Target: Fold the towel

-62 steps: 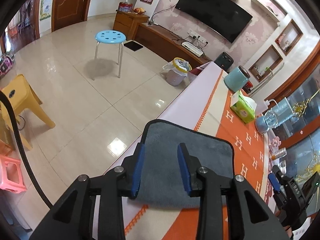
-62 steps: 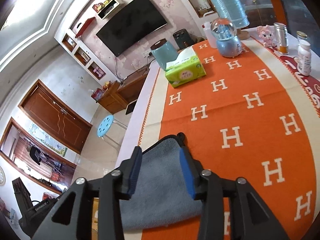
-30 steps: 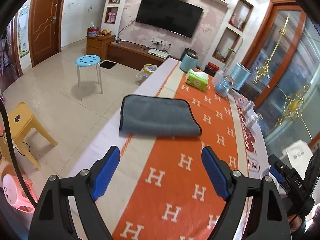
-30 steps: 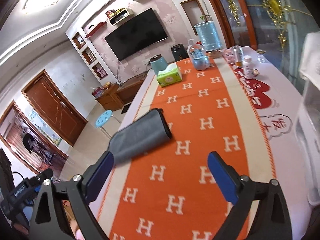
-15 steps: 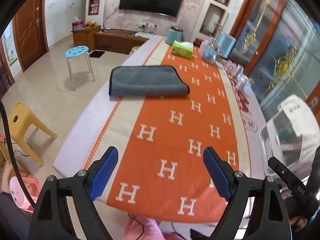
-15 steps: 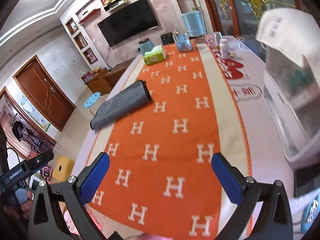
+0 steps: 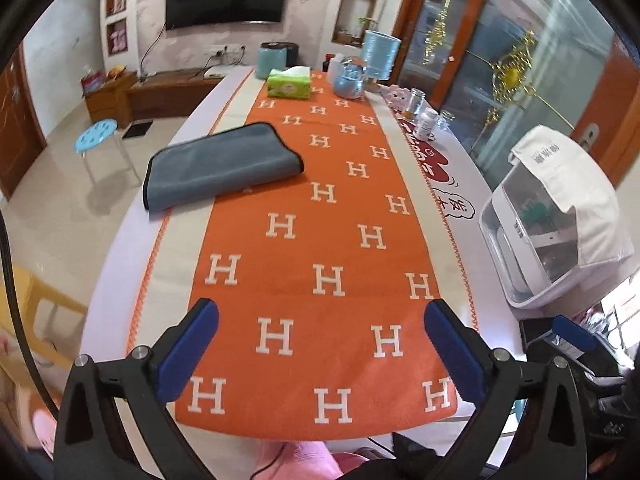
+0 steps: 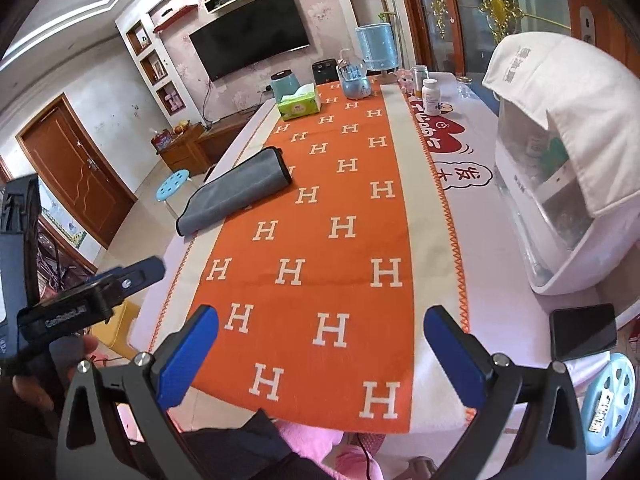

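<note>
A grey towel [image 7: 218, 166] with a dark border lies folded into a flat rectangle on the left side of the orange H-patterned table runner [image 7: 320, 240]; it also shows in the right wrist view [image 8: 236, 192]. My left gripper [image 7: 320, 344] is wide open and empty, held above the near end of the table, far from the towel. My right gripper [image 8: 320, 344] is also wide open and empty above the near table edge. The left gripper's body [image 8: 72, 308] shows at the left of the right wrist view.
A green tissue box [image 7: 289, 83], a blue kettle [image 7: 270, 62], a snow globe [image 7: 351, 78] and bottles [image 7: 424, 122] stand at the table's far end. A white appliance under a cloth [image 7: 556, 216] and a phone [image 8: 582, 330] are at the right. A blue stool [image 7: 96, 134] stands left.
Both grippers let go of the towel, opened wide and pulled back from it to the near end of the table. The towel stays folded where it was left.
</note>
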The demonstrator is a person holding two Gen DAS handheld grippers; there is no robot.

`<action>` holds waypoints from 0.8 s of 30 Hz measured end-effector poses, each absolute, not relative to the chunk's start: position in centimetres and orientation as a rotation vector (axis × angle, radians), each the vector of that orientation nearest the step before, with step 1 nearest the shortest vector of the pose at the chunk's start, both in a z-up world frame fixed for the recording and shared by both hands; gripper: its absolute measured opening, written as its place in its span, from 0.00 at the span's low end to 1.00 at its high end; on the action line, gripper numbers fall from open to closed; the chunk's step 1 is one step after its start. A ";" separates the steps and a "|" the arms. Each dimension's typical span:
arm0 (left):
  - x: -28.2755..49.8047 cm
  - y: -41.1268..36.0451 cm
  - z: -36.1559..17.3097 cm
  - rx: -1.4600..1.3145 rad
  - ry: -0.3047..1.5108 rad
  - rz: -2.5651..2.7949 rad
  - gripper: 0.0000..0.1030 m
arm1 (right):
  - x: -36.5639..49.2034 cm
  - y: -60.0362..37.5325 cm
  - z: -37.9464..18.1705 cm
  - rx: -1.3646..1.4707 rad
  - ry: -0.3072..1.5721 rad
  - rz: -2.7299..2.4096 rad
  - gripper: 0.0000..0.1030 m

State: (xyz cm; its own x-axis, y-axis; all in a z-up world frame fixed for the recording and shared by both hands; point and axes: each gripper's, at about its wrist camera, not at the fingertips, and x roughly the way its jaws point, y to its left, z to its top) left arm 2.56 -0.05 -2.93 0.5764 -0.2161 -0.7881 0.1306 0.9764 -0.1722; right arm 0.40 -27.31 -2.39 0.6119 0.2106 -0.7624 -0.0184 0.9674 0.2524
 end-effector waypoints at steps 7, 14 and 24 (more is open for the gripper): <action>2.5 -1.2 -1.4 -0.135 0.915 -0.208 0.99 | -0.7 -27.2 -1.0 0.193 0.923 0.113 1.00; 0.4 -2.3 -1.1 -0.132 0.900 -0.200 0.99 | -2.0 -27.9 -0.1 0.205 0.896 0.066 1.00; -1.4 -2.9 -1.0 -0.095 0.866 -0.098 0.99 | -2.8 -27.6 -0.1 0.185 0.879 0.065 1.00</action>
State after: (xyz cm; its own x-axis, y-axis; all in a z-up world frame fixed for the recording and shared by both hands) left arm -1.35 -2.86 -0.96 0.6441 -0.1247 -0.7547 0.0478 0.9913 -0.1230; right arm -2.76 -27.64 -0.06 0.6374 0.1320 -0.7591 0.0197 0.9821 0.1873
